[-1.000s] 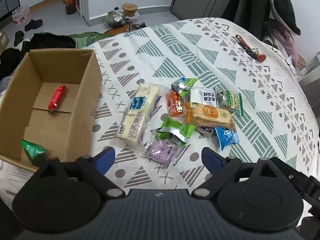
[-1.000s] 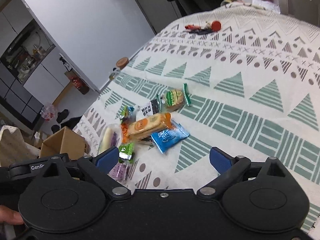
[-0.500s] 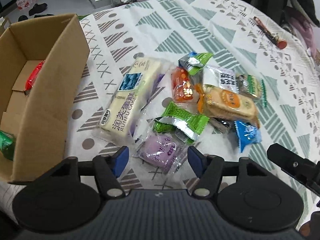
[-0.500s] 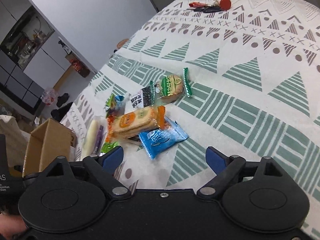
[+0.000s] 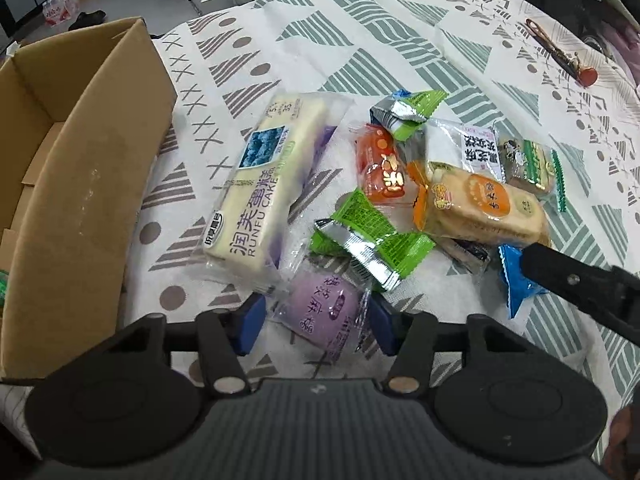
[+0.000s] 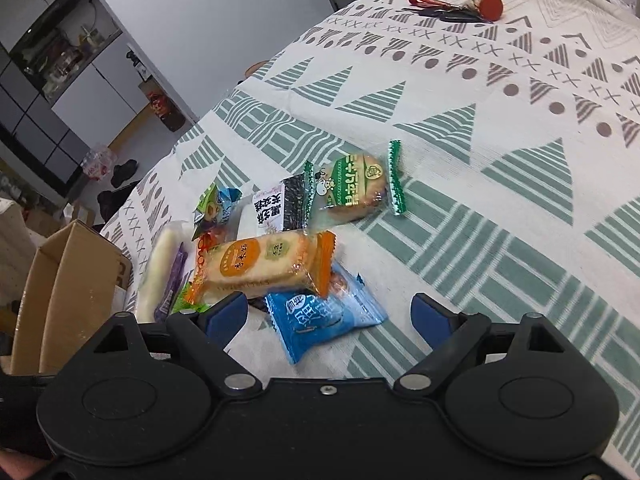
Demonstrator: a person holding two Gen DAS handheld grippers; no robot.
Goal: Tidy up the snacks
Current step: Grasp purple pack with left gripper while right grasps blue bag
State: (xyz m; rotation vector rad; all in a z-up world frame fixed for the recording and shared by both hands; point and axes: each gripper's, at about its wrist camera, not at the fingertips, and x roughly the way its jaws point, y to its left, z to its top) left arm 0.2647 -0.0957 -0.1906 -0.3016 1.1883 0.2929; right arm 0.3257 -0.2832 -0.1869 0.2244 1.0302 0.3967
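Since a second ago both my grippers have dropped toward the snack pile, and my left gripper [image 5: 316,318] has narrowed around the purple packet [image 5: 322,308]: its blue fingertips [image 5: 251,318] sit at either edge of the wrapper, jaws partly closed, whether they already press it I cannot tell. The purple packet lies nearest me on the patterned cloth [image 5: 360,52], just beside the long white cake pack [image 5: 262,184] and under the green wrapper [image 5: 366,240]. The cardboard box [image 5: 92,184] stands at left. My right gripper [image 6: 334,316] hovers spread wide over the blue packet [image 6: 324,316], gripping nothing; the orange cracker pack [image 6: 260,266] lies just beyond it, the round green-labelled biscuit [image 6: 354,186] farther off, keys [image 6: 452,10] at the far edge.
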